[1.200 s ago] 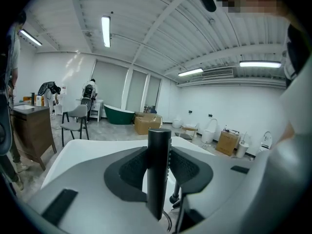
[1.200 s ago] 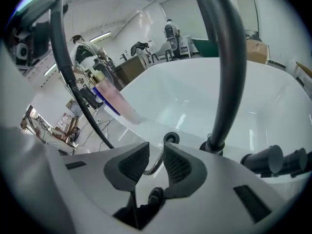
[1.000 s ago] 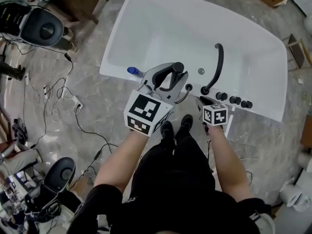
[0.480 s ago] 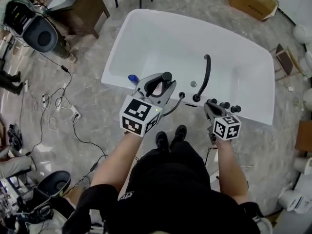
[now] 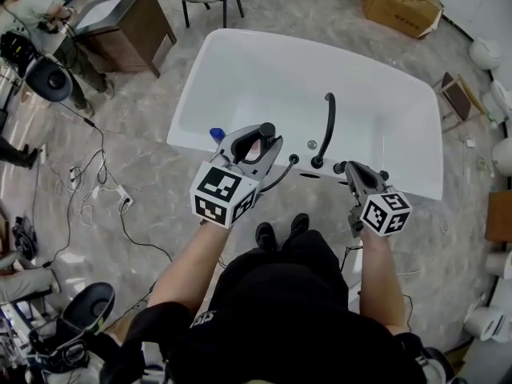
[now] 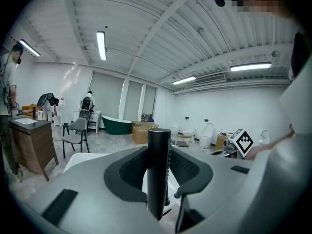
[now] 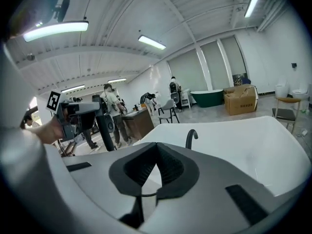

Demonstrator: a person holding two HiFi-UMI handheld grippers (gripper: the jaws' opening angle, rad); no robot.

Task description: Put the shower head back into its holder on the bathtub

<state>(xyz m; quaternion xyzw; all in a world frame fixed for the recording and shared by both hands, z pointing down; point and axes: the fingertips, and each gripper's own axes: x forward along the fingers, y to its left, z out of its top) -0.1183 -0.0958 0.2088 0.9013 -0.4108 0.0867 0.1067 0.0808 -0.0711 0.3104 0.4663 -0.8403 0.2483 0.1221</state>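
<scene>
Left gripper [image 5: 261,139]: clamped on the shower head [image 6: 158,169], 1 pad on each side of its black shaft. The shaft stands upright between the jaws, its top poking above them.

Right gripper [image 5: 353,170]: the jaws have just been closing and now meet, with nothing between them. It hangs off to the left gripper's right, over the tub [image 5: 416,186] rim by the knobs [image 5: 339,167].

Hose [image 5: 280,179]: it leaves the shaft's lower end and curves to a small black socket [image 5: 294,159] on the rim. The socket sits just ahead and right of your left gripper, short of the spout [image 5: 324,130]. That is likely the holder.

Handling, as a judgement:
- The shaft looks rigid, smooth and round, so it can twist or slide in the pads. Keep your hold mid-shaft, as now.
- Weight looks modest, but the hose is springy and may tug sideways.
- Bring the shaft over the socket upright, lower end first.
- The finish may chip against the rim, so go gently.
</scene>
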